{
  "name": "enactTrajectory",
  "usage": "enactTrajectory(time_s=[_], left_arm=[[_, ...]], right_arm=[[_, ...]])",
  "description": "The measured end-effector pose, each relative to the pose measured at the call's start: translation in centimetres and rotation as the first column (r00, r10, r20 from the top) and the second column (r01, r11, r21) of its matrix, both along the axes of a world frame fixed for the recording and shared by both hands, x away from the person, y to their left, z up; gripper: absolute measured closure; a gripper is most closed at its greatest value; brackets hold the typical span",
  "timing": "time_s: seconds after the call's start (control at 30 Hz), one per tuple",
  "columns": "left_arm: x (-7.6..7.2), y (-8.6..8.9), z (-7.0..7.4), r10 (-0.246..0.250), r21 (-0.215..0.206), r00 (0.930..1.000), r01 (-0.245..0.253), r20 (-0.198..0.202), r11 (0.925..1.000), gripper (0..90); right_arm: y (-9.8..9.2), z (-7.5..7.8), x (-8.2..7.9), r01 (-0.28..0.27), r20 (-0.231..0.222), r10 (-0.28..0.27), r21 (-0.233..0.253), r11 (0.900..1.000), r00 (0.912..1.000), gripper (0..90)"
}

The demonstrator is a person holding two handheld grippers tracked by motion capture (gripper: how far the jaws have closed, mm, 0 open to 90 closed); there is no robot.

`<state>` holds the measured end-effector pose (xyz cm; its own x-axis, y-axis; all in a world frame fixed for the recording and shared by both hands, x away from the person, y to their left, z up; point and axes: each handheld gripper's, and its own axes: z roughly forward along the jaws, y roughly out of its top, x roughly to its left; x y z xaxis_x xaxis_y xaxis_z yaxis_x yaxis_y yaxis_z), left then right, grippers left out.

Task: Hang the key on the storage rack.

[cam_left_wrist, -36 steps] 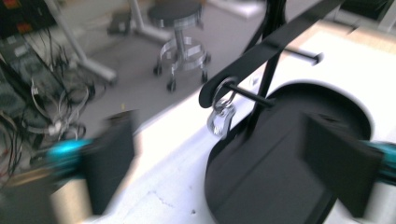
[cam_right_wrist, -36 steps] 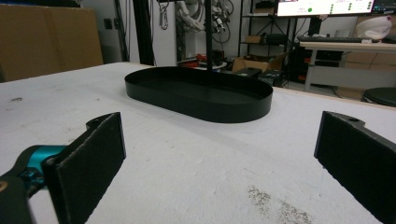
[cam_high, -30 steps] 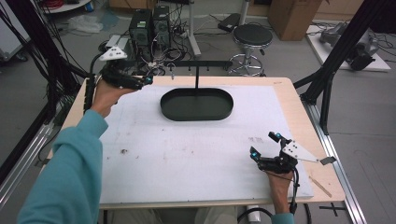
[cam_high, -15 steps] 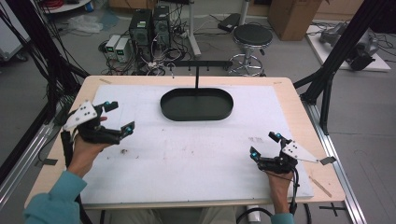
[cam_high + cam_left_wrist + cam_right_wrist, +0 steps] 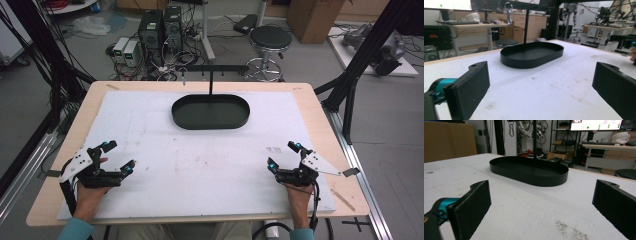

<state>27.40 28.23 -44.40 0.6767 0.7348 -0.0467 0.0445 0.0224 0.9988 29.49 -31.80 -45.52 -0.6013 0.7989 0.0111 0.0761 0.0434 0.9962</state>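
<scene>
Seen from the high view: a wooden table [image 5: 320, 107] covered by a white mat [image 5: 200, 165], with a black oval tray [image 5: 210, 111] near the far edge, centred, and a thin black post [image 5: 210, 84] rising behind it to a crossbar. Left gripper [image 5: 119, 155] low on the mat at the near left corner, held in a hand [image 5: 89, 197], jaws spread wide with nothing between them. Right gripper [image 5: 283, 155] at the near right, well apart from the left, likewise gaping and empty, gripped by the other hand [image 5: 299, 200]. Beyond the table, a round stool [image 5: 270, 37] and computer boxes [image 5: 160, 27] among cables on the floor.

From the left gripper view: tray [image 5: 532, 53] ahead and empty inside, a metal clip [image 5: 509, 15] hanging from the crossbar above it, something the high view leaves too small to read. Both black pads [image 5: 471, 87] far apart over bare mat, small dark specks on its surface.

From the right gripper view: tray [image 5: 529, 170] ahead, wall seen side-on, a brownish smudge [image 5: 571, 230] on the mat close in, monitor [image 5: 599, 124] lit in the background
</scene>
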Motion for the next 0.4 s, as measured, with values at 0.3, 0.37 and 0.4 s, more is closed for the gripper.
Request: enactTrajectory(time_s=[0.3,0.37,0.4], left_arm=[[-0.15,-0.06,-1.14,0.021,0.039,0.9997,-0.021,-0.008,0.999,1.7],[-0.19,-0.07,-1.16,0.026,0.036,0.9997,-0.026,-0.004,0.999,1.7],[-0.25,-0.07,-1.15,0.025,0.042,0.9997,-0.025,0.001,0.9988,1.8]], right_arm=[[-0.01,-0.01,-0.01,-0.001,0.007,0.001,-0.003,1.0,1.0,1.3],[0.01,-0.01,0.0,0.001,0.011,-0.001,-0.008,1.0,0.9999,1.3],[0.05,-0.01,0.0,0.002,0.011,-0.002,-0.009,1.0,0.9999,1.3]])
